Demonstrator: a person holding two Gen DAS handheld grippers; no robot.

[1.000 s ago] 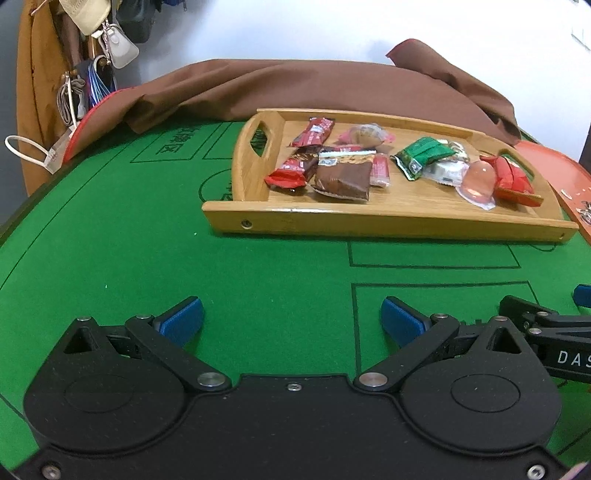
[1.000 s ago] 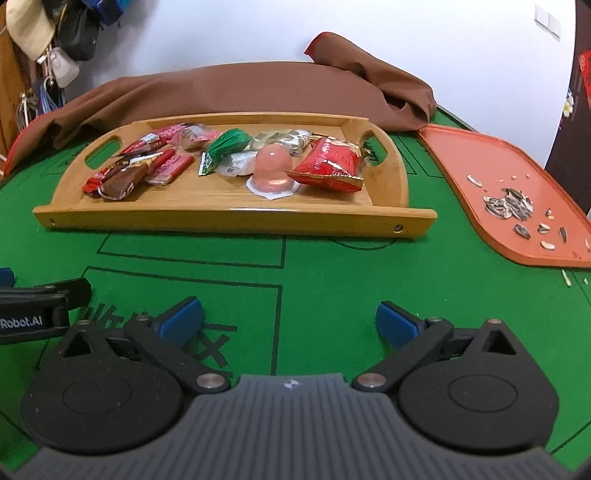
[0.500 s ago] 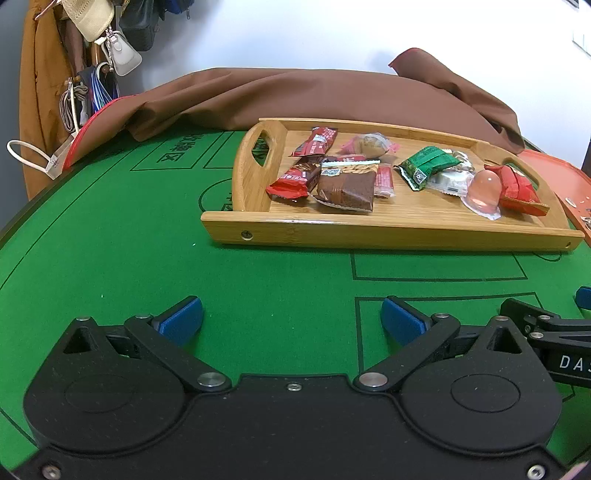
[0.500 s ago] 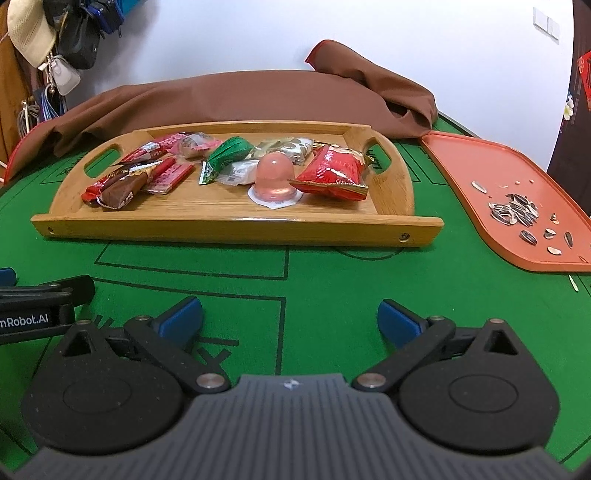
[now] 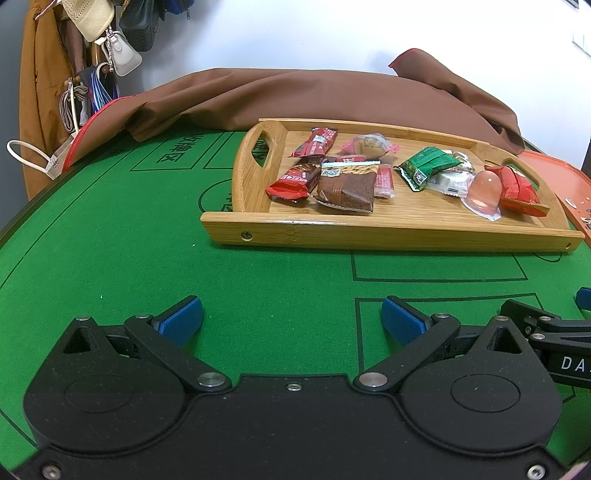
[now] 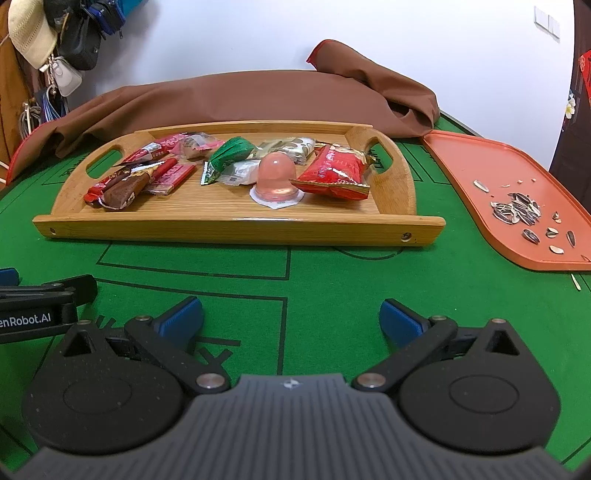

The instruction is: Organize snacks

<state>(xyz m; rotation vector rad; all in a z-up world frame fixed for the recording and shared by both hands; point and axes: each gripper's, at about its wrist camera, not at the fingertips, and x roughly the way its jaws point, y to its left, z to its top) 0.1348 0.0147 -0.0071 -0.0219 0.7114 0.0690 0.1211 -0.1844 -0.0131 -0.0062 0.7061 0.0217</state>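
Observation:
A wooden tray (image 5: 388,230) (image 6: 236,230) sits on the green felt table and holds several snacks. Among them are a brown chocolate pack (image 5: 347,190) (image 6: 123,190), a green packet (image 5: 428,166) (image 6: 229,155), a pink jelly cup (image 5: 484,194) (image 6: 277,177) and a red bag (image 5: 517,190) (image 6: 336,171). My left gripper (image 5: 291,317) is open and empty over the felt, short of the tray. My right gripper (image 6: 291,317) is open and empty too, beside the left one.
An orange tray (image 6: 517,177) with sunflower seeds and shells (image 6: 517,212) lies right of the wooden tray. A brown cloth (image 5: 295,96) is bunched behind it. Bags and a hat (image 5: 88,14) hang at the far left. A stray shell (image 6: 575,282) lies on the felt.
Both grippers have tipped or drawn back slightly, so the tray sits lower in both views. Both stay open and empty. Nothing on the tray has moved.

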